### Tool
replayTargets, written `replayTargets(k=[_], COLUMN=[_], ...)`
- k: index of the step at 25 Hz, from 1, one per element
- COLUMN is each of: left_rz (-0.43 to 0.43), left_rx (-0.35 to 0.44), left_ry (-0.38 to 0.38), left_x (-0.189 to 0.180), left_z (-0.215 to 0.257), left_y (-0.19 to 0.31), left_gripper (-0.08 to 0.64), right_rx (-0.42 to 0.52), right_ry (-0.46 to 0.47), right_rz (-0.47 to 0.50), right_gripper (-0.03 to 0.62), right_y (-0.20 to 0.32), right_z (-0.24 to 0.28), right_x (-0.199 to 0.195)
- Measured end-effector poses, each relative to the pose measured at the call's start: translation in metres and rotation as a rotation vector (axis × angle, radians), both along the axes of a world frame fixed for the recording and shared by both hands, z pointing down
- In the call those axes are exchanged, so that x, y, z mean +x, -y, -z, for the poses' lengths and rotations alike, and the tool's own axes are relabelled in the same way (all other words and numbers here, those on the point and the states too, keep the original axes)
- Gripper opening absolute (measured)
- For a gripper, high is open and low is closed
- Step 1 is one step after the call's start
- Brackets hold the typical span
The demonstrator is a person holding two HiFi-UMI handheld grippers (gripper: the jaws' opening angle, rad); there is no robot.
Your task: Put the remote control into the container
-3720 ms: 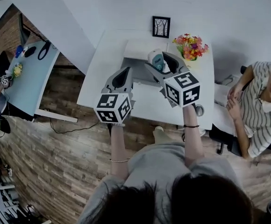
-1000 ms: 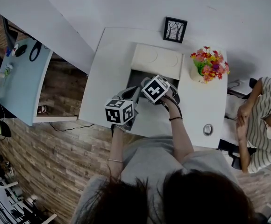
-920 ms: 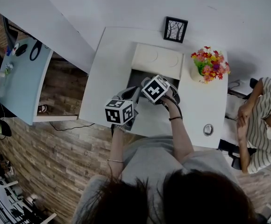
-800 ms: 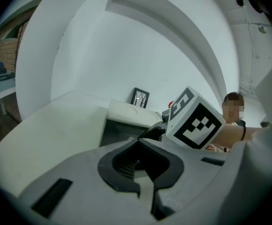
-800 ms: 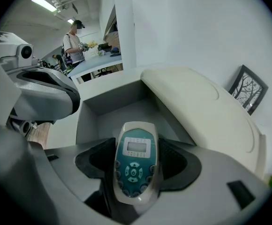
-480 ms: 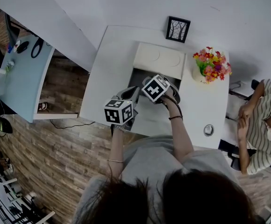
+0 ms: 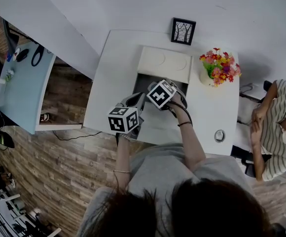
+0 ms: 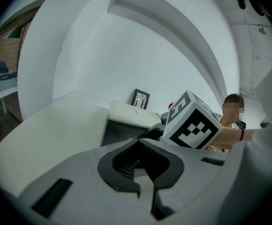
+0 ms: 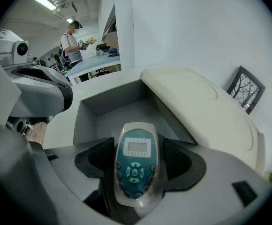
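Observation:
My right gripper (image 9: 135, 159) is shut on the remote control (image 9: 135, 168), a silver-edged teal handset with a small screen and round buttons, face up. It hangs just over the near edge of the open grey container (image 9: 109, 112), whose cream lid (image 9: 199, 108) is folded back to the right. From the head view, the right gripper's marker cube (image 7: 161, 94) covers the front of the container (image 7: 143, 81), and the remote is hidden there. My left gripper (image 8: 139, 171) is shut with nothing in it, beside the right one at the table's near side (image 7: 133, 101).
On the white table (image 7: 114, 68) a framed tree picture (image 7: 183, 31) leans at the wall, a flower pot (image 7: 218, 65) stands at the right and a small round object (image 7: 219, 135) lies near the front edge. A person (image 7: 276, 122) sits at the right. A blue table (image 7: 19, 85) is on the left.
Since 3.7 s ago the right gripper has come down with the remote from near the camera to the container's front. Over the last second both grippers have barely moved.

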State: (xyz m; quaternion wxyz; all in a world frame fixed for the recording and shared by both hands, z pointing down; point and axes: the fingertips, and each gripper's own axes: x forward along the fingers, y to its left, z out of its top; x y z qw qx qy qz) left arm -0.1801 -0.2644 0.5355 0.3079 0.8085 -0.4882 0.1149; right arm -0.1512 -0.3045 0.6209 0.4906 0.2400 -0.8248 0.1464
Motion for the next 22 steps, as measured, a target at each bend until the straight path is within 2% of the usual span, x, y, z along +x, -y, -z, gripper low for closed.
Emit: replayTargets(k=[15, 22], left_rz=[-0.010, -0.001], left_rx=[0.004, 0.019], left_ry=[0.003, 0.002], left_x=[0.005, 0.008], left_z=[0.002, 0.006], left_y=[-0.003, -0.001], left_gripper=[0.003, 0.003], right_rx=[0.076, 0.104], right_ry=[0.114, 0.225], right_rz=[-0.031, -0.063], right_gripper=[0.312, 0.311], right_y=[-0.002, -0.010], right_z=[0.020, 0.035], right_x=[0.001, 0.005])
